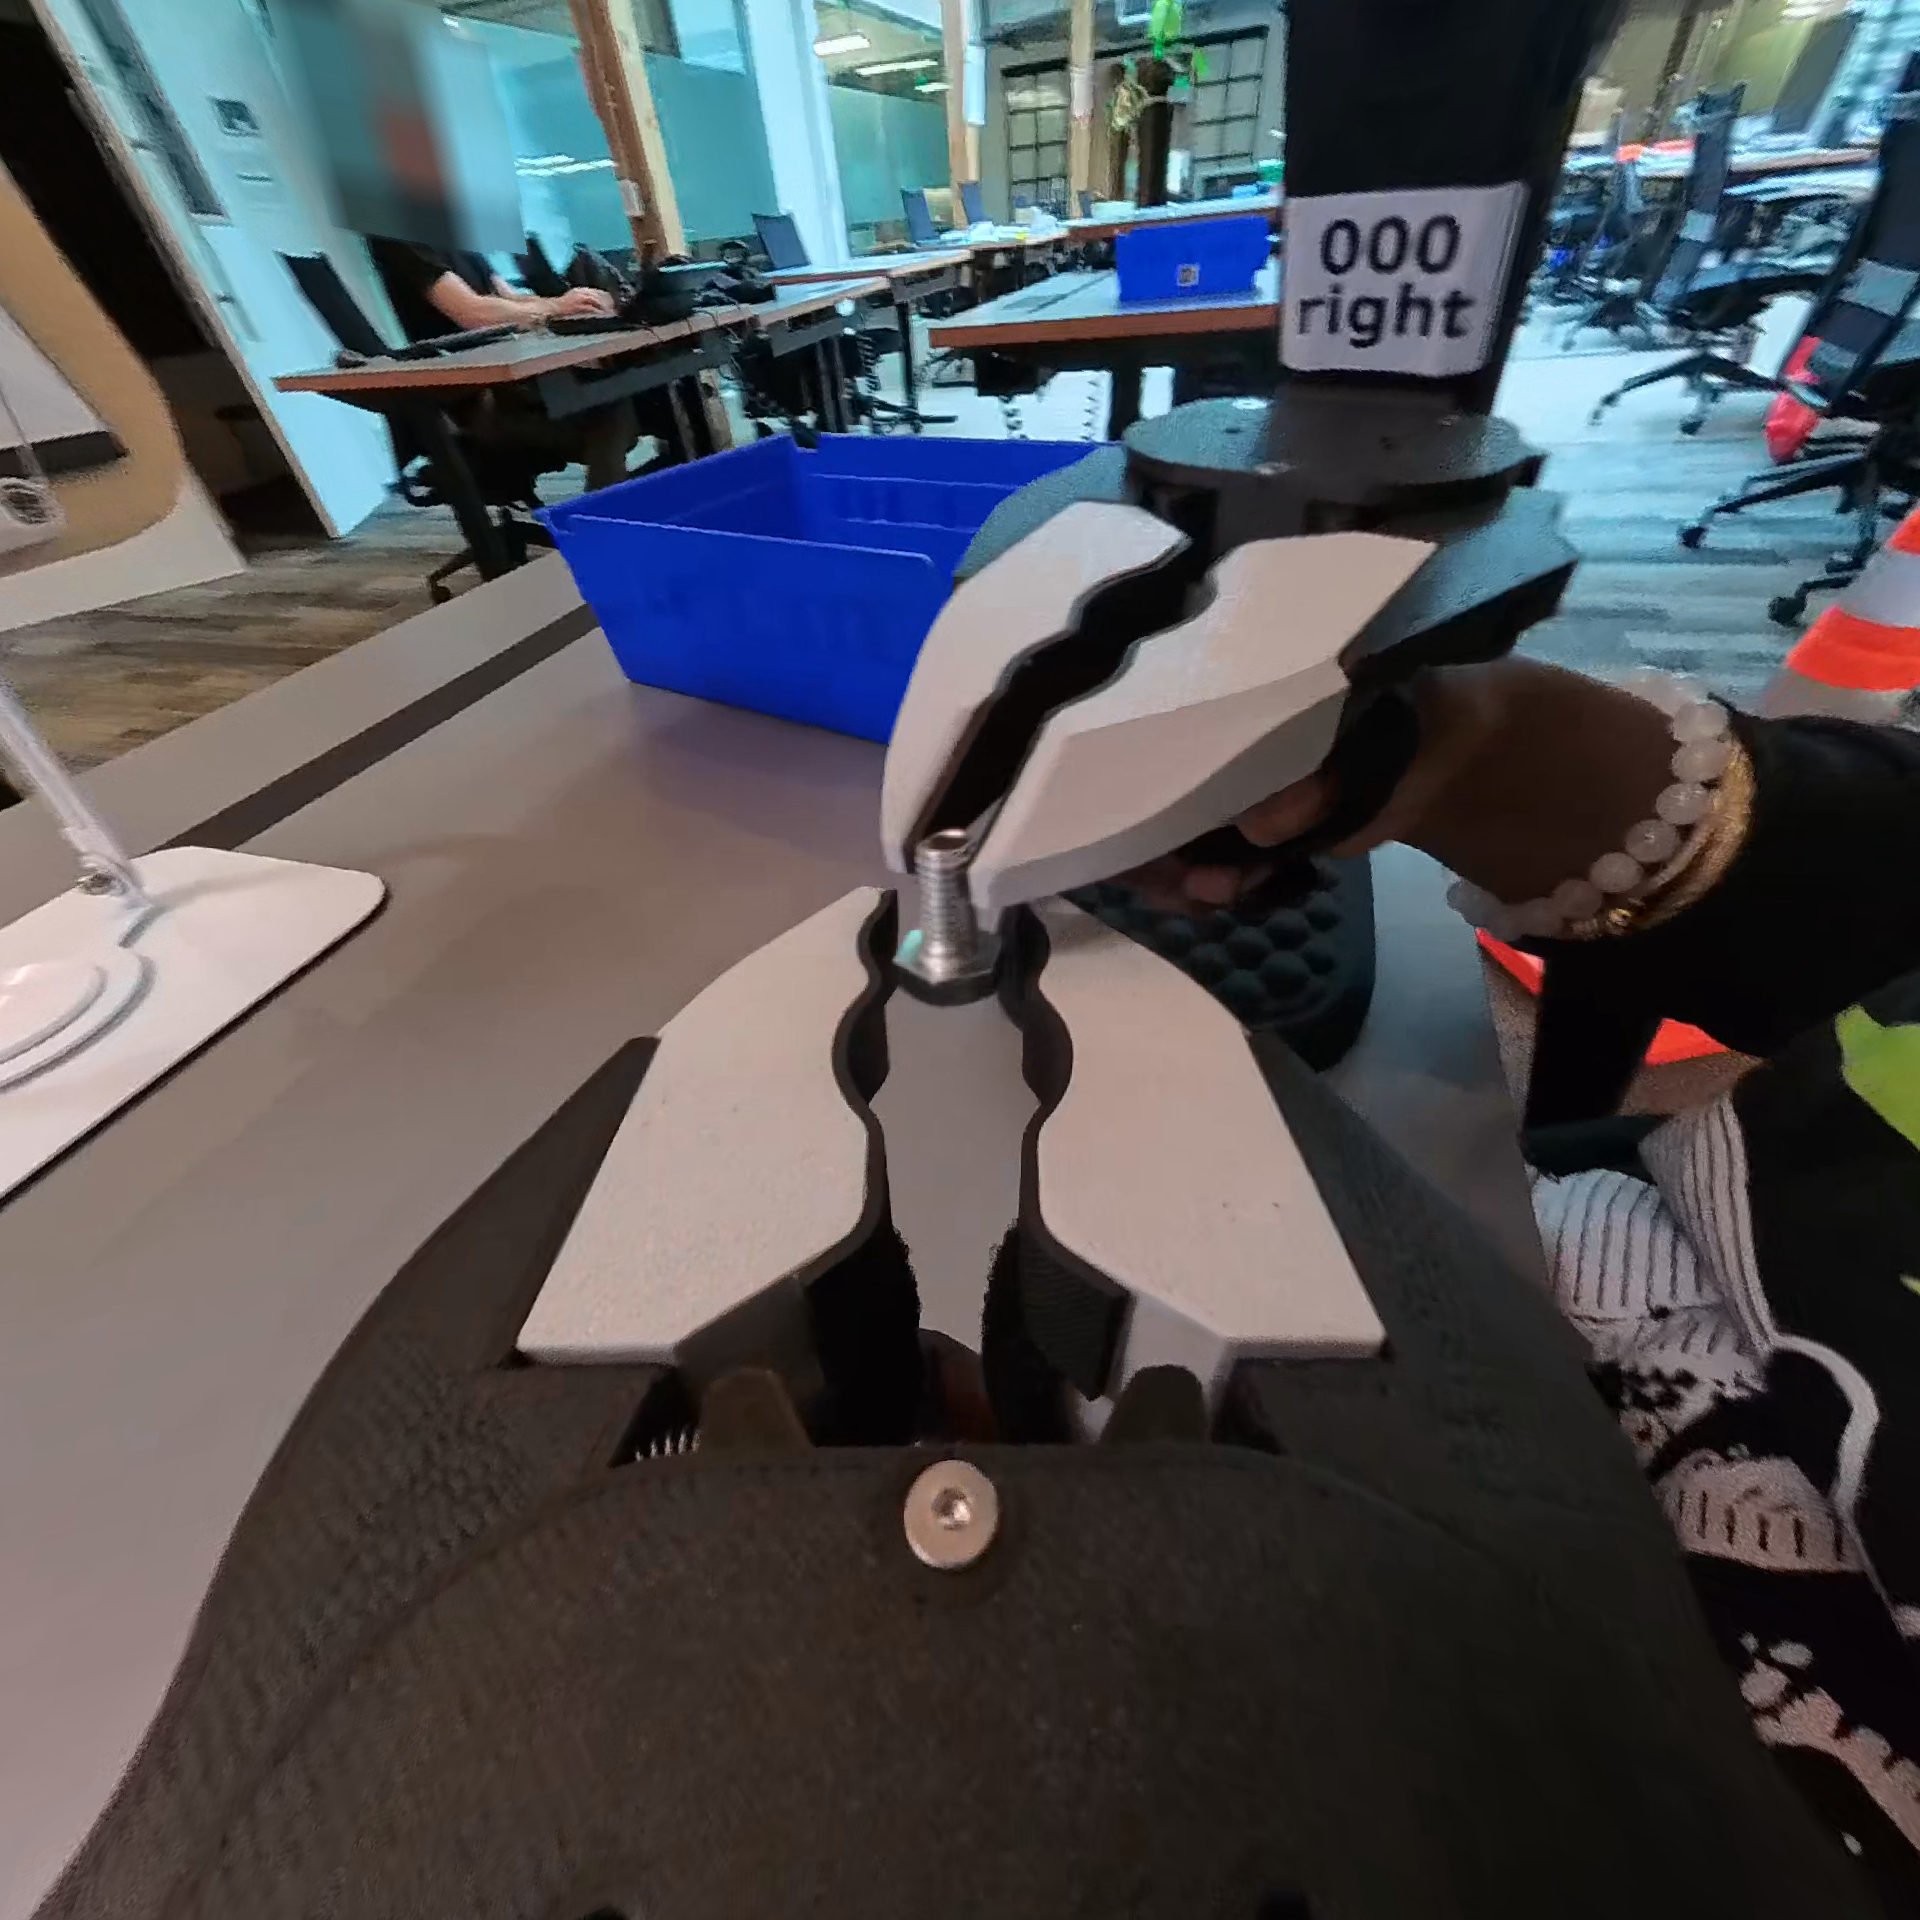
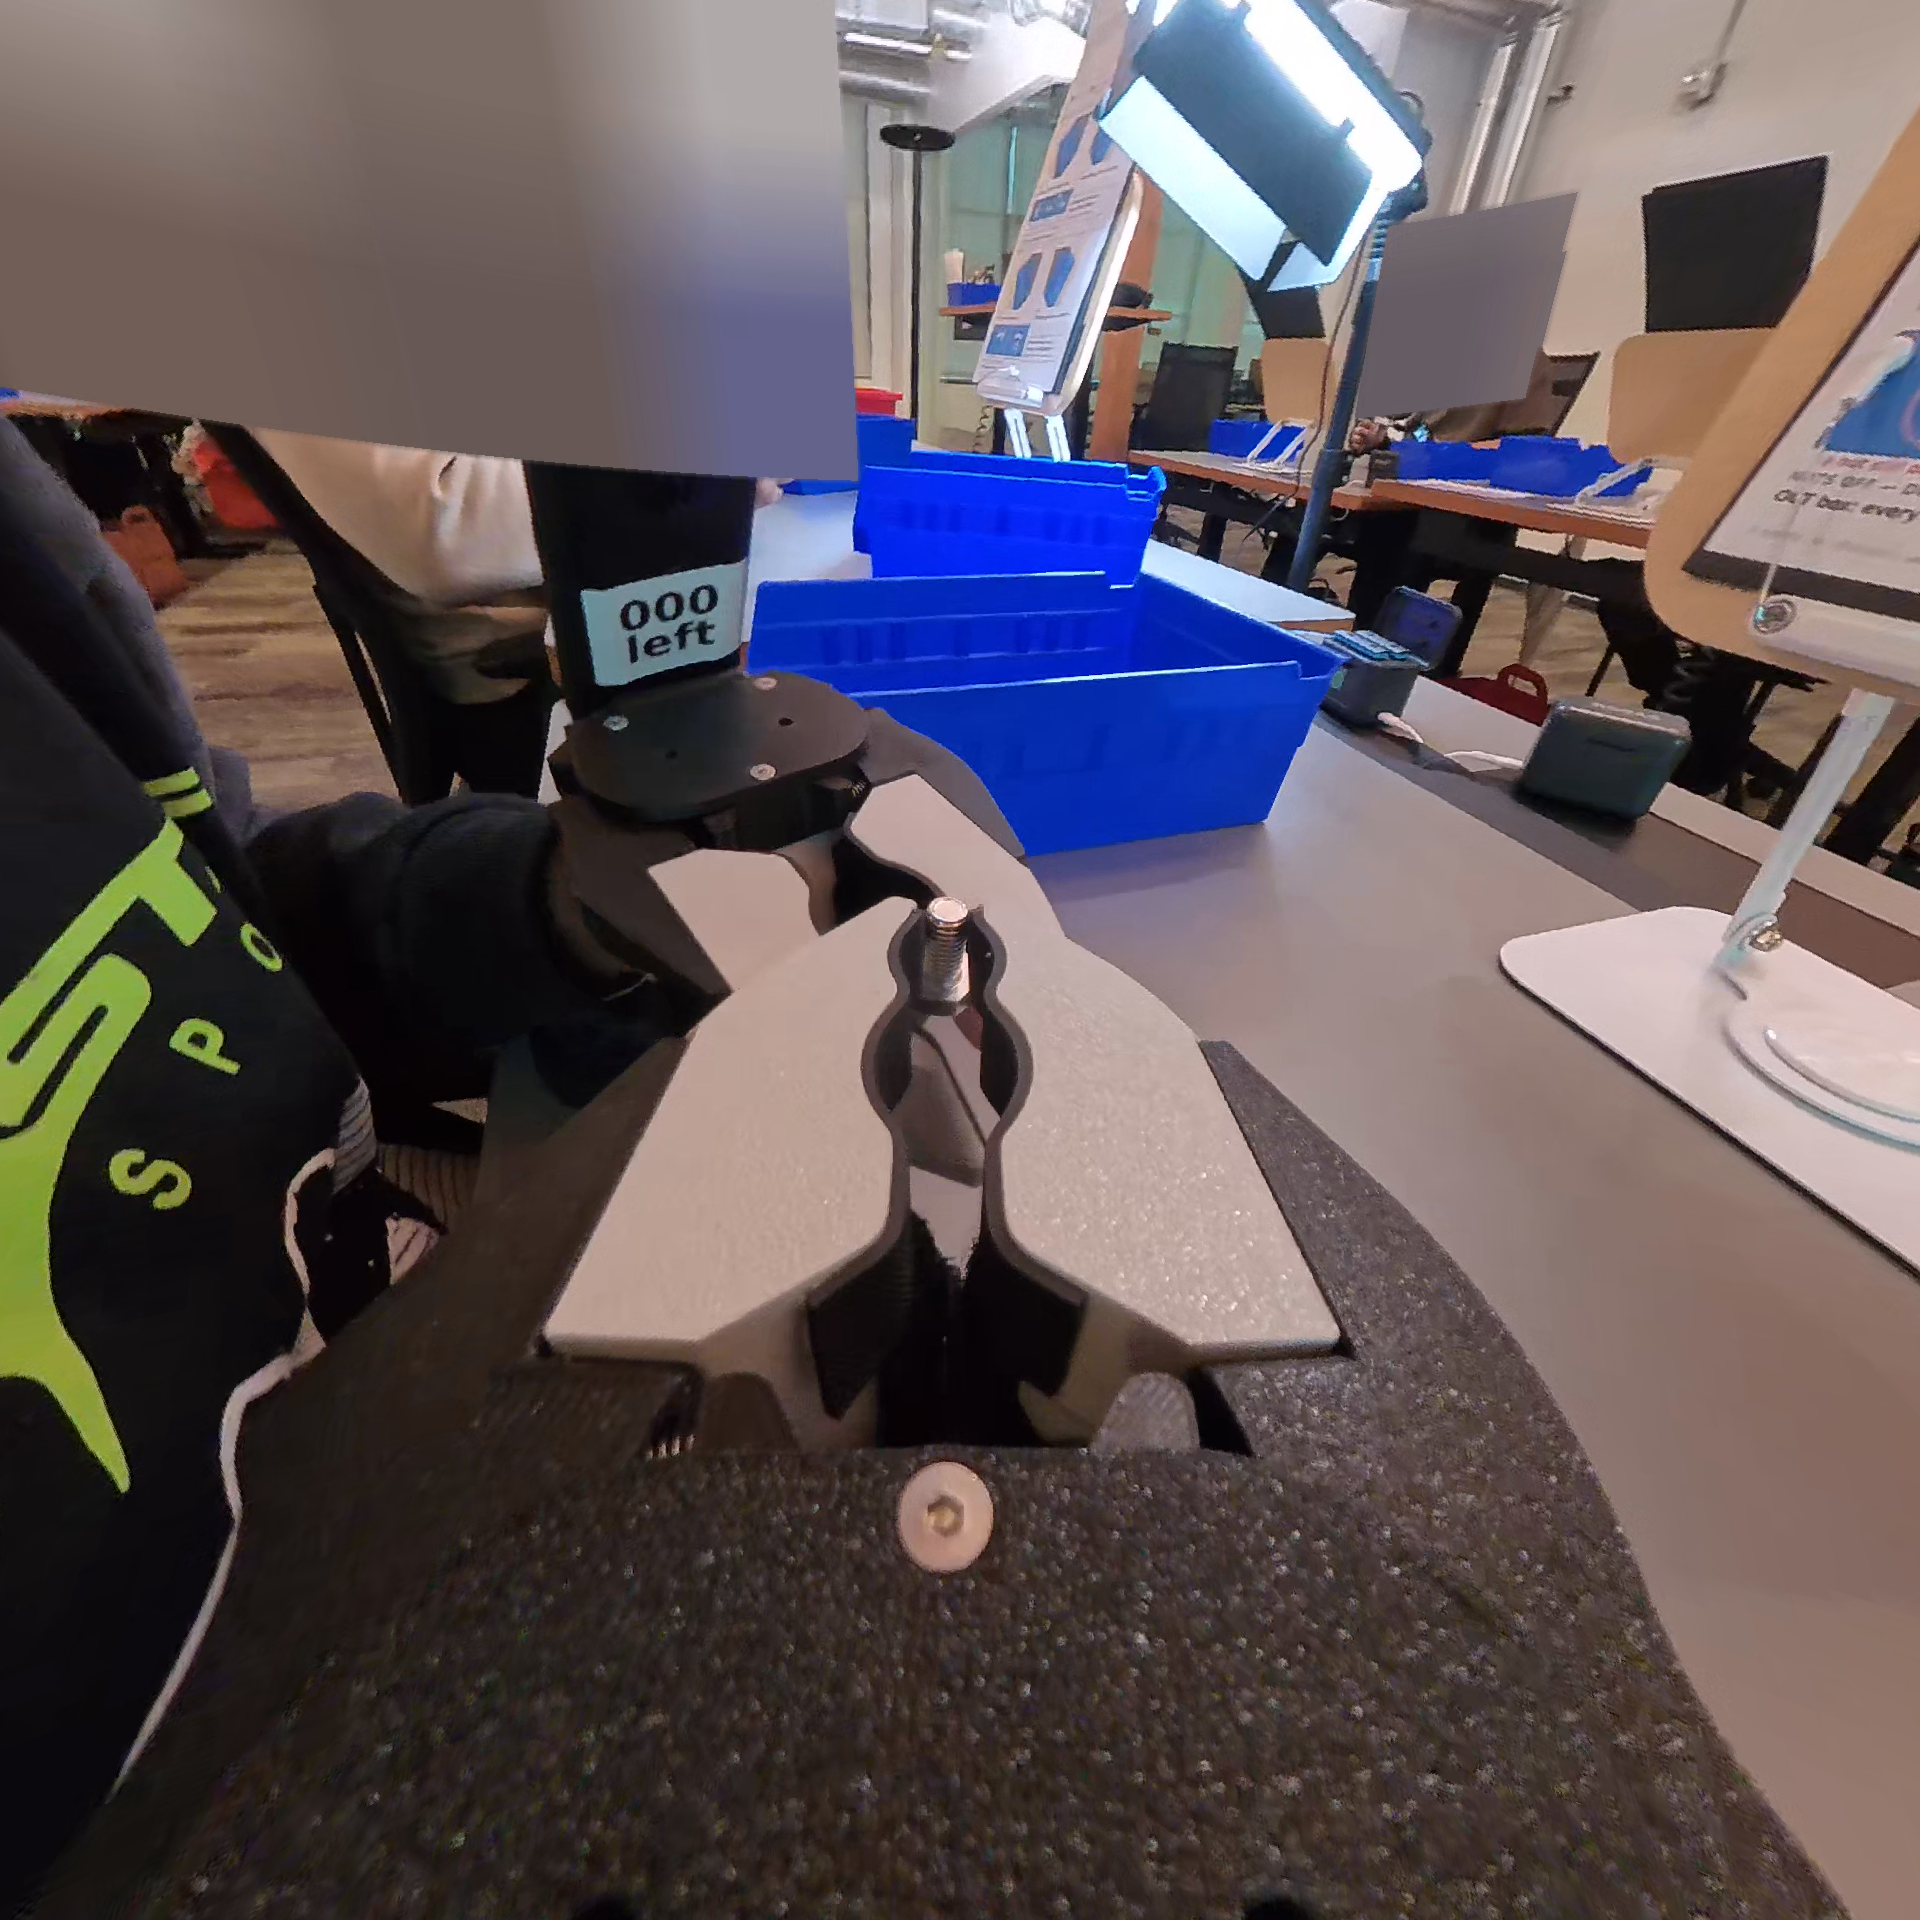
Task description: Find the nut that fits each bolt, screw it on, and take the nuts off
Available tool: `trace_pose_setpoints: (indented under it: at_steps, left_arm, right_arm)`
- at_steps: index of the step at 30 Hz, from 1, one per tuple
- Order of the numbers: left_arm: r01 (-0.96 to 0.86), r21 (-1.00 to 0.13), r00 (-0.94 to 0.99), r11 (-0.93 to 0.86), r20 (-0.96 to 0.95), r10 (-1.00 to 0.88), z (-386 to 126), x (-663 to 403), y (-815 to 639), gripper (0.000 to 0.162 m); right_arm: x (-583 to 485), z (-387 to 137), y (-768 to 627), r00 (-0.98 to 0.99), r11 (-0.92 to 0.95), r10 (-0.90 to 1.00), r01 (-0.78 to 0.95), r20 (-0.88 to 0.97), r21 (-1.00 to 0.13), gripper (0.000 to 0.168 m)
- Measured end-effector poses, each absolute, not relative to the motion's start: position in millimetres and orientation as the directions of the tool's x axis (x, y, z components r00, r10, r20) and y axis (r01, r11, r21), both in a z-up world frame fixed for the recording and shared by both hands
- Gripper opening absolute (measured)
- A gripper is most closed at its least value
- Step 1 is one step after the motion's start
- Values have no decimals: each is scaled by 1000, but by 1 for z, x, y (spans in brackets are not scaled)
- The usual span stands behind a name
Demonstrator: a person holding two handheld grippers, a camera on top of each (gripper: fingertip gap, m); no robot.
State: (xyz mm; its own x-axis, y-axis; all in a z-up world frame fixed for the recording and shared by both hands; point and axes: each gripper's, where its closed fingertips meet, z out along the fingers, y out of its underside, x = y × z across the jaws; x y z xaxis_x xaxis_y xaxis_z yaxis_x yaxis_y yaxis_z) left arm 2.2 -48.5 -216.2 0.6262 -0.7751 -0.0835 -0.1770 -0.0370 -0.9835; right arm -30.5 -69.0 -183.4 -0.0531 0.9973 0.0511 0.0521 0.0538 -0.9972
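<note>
A silver bolt is held upright above a grey table, its hex head clenched by the left gripper. Its threaded tip is clamped by the right gripper. A blue bin is seen behind.

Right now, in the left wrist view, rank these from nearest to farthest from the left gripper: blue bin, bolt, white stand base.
1. bolt: upright between the tips of the left gripper.
2. white stand base: on the table, off to the left.
3. blue bin: farther back, ahead and slightly left.
</note>
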Motion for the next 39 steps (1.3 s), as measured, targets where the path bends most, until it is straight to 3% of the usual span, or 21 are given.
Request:
trace_pose_setpoints:
  at_steps: [7,34,37,39]
  left_arm:
    - [-187,-982,527,-36,-69,-847,-219,10,-64,18]
    - [-230,-973,592,-8,-134,-795,-220,1,-56,10]
    - [-216,-976,651,-5,-140,-746,-214,-22,-50,10]
    - [-186,-982,706,-26,-115,-699,-211,-47,-45,10]
  right_arm:
    - [-22,-183,-79,-195,72,979,56,60,-996,8]
    - [-29,-187,-73,-164,17,986,54,8,-998,8]
    - [-25,-182,-62,-135,-2,991,70,-11,-998,24]
    - [-22,-198,-54,-133,-34,989,217,-64,-976,32]
